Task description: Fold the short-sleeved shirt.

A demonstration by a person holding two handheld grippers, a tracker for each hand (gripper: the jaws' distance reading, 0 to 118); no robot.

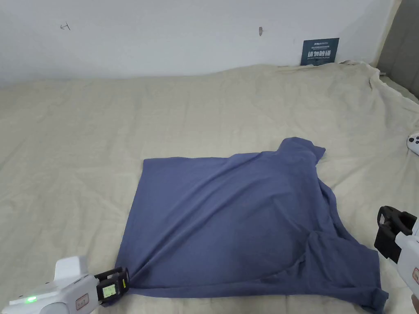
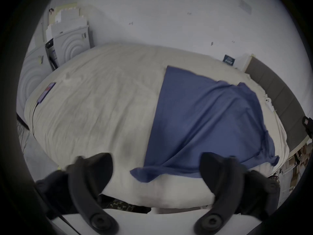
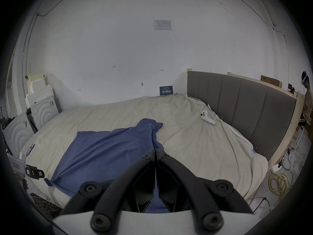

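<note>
Blue shirt (image 1: 237, 220) spread on bed (image 1: 122, 122) (open room beyond); left gripper (image 2: 155, 176) jaws apart, right gripper (image 3: 155, 152) together

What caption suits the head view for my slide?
Blue shirt spread on a beige bed, left gripper at its near corner.

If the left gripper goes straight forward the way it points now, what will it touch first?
Most likely the blue shirt: the open left gripper points at its near corner, lying on the bed sheet. Depth is unclear.

Head view looks down; gripper views low, near edge (all share shirt (image 1: 245, 220)).
</note>
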